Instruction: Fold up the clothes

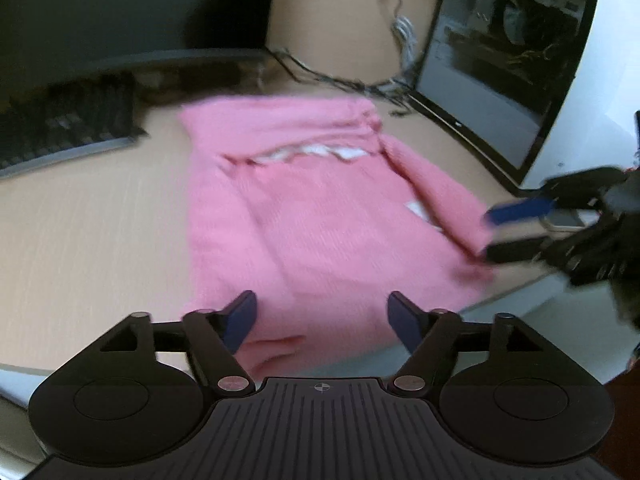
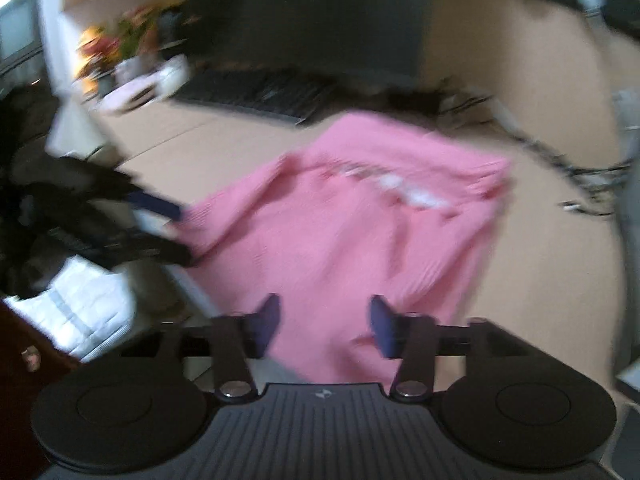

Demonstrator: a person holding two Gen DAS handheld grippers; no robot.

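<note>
Left gripper sits nearest in the left wrist view, its blue-padded fingers spread apart with nothing between them, hovering over the near edge of the pink garment. Garment is a pink knit top, lying on the light wood desk, partly folded: one side is turned in over the middle, a white patch shows near the collar, and the near hem reaches the desk's front edge. Both views are motion-blurred, so finer fabric detail is unclear.

Right gripper, in its own view, has fingers apart too, pointing over the garment's near hem; nothing pinched. From the left wrist view the right gripper comes in at the garment's right edge, its fingers on either side of the folded sleeve but visibly separated; contact can't be told through the blur.

Beyond the garment: a dark keyboard to its far left, tangled cables behind it, a monitor to its far right. Flowers stand far left of the garment in the right wrist view.
</note>
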